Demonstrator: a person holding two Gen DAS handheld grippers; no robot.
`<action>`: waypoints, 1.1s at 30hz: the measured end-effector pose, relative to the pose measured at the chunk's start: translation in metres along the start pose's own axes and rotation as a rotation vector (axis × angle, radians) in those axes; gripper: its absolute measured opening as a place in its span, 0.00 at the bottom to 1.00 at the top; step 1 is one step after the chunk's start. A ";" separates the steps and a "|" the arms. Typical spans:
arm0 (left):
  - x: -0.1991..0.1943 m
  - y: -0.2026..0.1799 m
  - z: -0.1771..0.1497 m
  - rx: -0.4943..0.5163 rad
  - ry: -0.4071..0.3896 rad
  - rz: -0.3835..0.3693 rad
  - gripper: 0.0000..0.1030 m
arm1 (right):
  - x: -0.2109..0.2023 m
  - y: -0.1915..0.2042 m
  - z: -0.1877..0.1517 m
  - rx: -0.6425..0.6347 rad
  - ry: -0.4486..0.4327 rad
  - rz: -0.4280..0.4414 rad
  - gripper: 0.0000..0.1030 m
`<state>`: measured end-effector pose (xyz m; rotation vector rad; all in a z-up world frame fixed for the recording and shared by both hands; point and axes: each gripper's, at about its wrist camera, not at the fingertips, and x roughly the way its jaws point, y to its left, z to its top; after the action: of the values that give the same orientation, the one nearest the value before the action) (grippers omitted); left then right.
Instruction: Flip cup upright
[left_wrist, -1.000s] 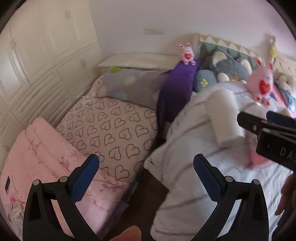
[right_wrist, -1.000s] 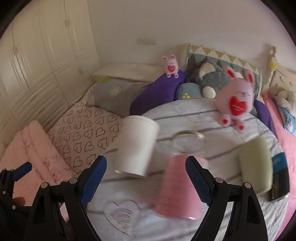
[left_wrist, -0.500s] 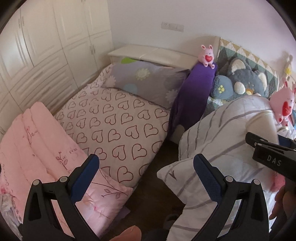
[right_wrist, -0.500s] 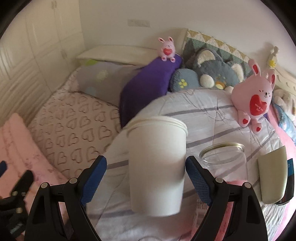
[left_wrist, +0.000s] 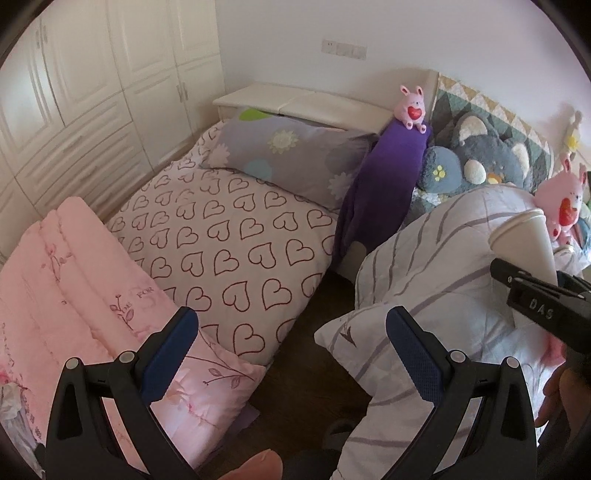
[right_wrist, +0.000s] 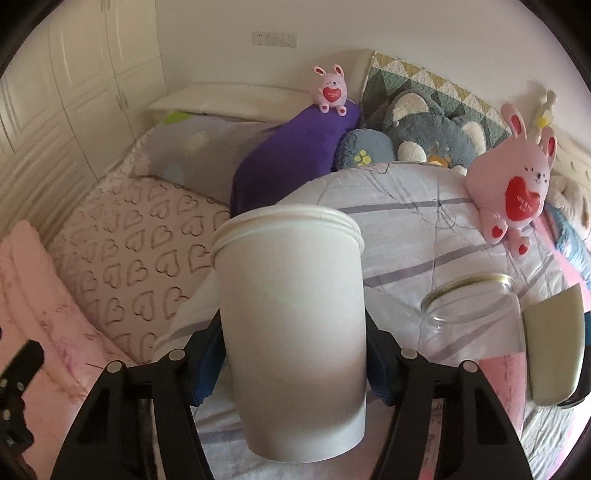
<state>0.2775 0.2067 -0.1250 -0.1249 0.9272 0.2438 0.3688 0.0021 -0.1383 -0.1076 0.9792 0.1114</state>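
A bedroom: white wardrobe doors (left_wrist: 92, 92) line the wall, and a bed with a heart-print cover (left_wrist: 229, 243) and a folded pink quilt (left_wrist: 74, 314) lies ahead of the left gripper (left_wrist: 291, 354), whose blue-padded jaws stand wide apart with nothing between them. A striped grey-white duvet (right_wrist: 424, 229) spreads under and beyond the right gripper (right_wrist: 291, 354). Its jaws are clamped on the white paper cup (right_wrist: 291, 325), one pad on each side of the lower wall. The cup stands upright between them, long axis vertical, rolled rim at the top and closed base at the bottom. Just right of those jaws a clear glass jar (right_wrist: 476, 314) sits on the duvet; further right lies a pale cream sponge-like block (right_wrist: 554, 347). Beyond, a pink bunny plush (right_wrist: 517, 188) leans on the duvet, near a purple pillow (right_wrist: 291, 155).
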 end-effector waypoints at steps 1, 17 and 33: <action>-0.003 0.000 -0.001 -0.001 -0.001 0.000 1.00 | -0.005 -0.001 -0.001 0.005 -0.007 0.014 0.63; -0.102 -0.067 -0.053 0.172 -0.082 -0.132 1.00 | -0.159 -0.098 -0.134 0.303 -0.113 -0.011 0.63; -0.159 -0.124 -0.132 0.251 -0.087 -0.084 1.00 | -0.125 -0.138 -0.216 0.375 -0.037 0.021 0.64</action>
<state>0.1163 0.0352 -0.0758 0.0778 0.8567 0.0531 0.1416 -0.1703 -0.1480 0.2481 0.9495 -0.0524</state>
